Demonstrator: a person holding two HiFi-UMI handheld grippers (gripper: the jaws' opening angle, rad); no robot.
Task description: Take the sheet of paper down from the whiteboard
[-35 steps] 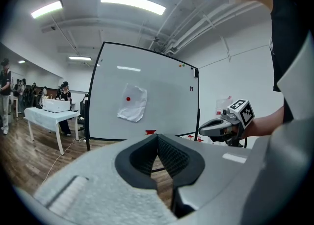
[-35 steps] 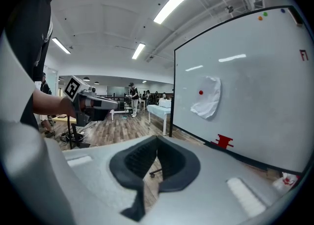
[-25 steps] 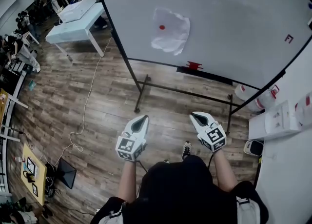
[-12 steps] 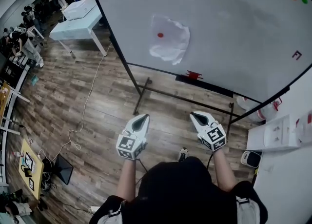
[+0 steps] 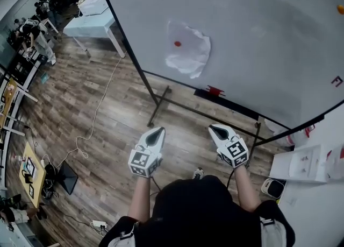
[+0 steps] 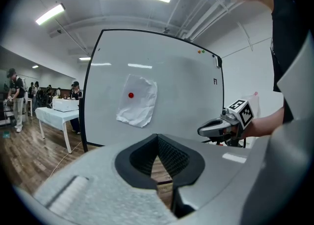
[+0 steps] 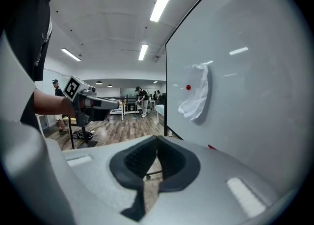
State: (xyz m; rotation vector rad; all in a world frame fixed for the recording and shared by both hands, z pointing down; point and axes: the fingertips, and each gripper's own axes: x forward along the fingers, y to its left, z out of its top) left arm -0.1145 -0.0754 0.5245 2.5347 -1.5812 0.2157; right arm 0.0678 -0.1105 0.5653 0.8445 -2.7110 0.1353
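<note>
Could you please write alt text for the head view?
A crumpled sheet of paper hangs on a whiteboard under a red magnet. A person holds the left tool and right tool, both shut, short of it.

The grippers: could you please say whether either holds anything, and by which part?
Nothing is held: left gripper and right gripper are shut, empty; the sheet of paper hangs on the whiteboard.

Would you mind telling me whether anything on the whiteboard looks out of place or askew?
The sheet of paper on the whiteboard is crumpled and hangs crooked. Only one red magnet near its upper left pins it, so its lower edge sags unevenly. Nothing else stands out.
</note>
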